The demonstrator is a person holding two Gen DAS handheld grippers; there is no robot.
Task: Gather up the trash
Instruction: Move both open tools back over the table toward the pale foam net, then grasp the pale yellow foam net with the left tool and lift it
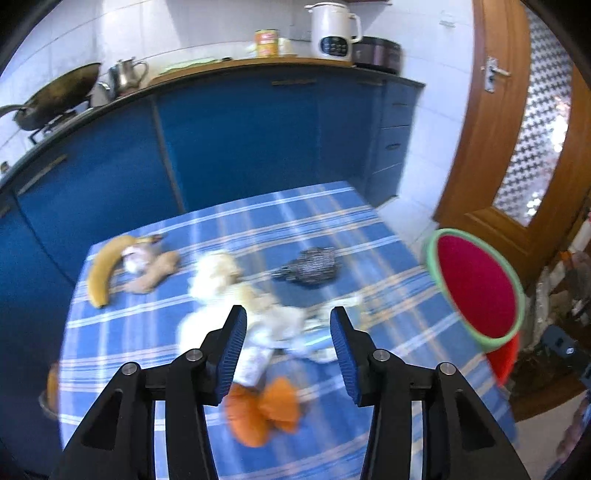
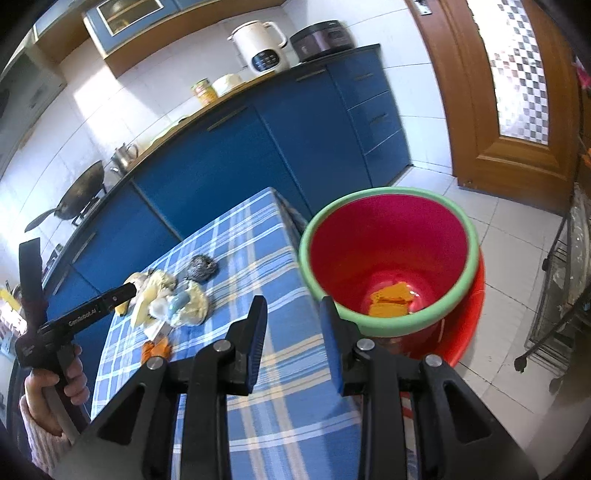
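Observation:
A red bin with a green rim (image 2: 388, 254) stands beside the table's right edge, with orange peel (image 2: 389, 297) at its bottom; it also shows in the left wrist view (image 1: 476, 286). On the blue plaid table (image 1: 388, 258) lies a pile of crumpled white and pale wrappers (image 1: 236, 291), orange peel (image 1: 264, 410), a steel scourer (image 1: 308, 267), a banana (image 1: 105, 267) and a ginger piece (image 1: 155, 273). My left gripper (image 1: 288, 349) is open and empty, just above the wrapper pile. My right gripper (image 2: 293, 339) is open and empty, at the table edge near the bin rim.
Blue kitchen cabinets (image 1: 236, 133) run behind the table, with a wok (image 1: 55, 98), a kettle (image 1: 127, 74), a white appliance (image 1: 332, 29) and a cooker (image 1: 376, 53) on the counter. A wooden door (image 1: 517, 122) is at right. A metal rack (image 2: 561, 280) stands on the tiled floor.

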